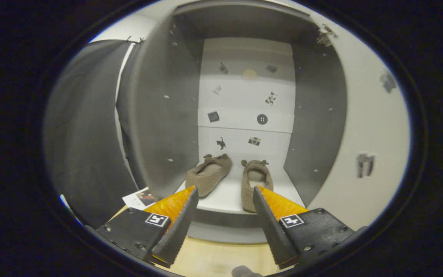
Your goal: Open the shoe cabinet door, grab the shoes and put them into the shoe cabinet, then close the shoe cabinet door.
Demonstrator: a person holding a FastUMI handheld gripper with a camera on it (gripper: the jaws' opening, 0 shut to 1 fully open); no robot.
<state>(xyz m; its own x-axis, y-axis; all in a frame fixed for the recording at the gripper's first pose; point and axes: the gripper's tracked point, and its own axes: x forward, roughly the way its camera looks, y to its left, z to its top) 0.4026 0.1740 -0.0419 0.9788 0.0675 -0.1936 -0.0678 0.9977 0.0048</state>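
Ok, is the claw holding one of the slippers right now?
No, the claw is open and empty, with both slippers resting on the cabinet shelf just beyond its fingers.

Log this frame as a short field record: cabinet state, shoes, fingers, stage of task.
cabinet: grey-walled shoe cabinet, white back panel with small stickers
door: white cabinet door open, to the right of the opening
shoes: two brown fuzzy slippers side by side on the cabinet's white bottom shelf
fingers: gripper open, holding nothing, just in front of the slippers
stage: shoes inside, door not yet closed
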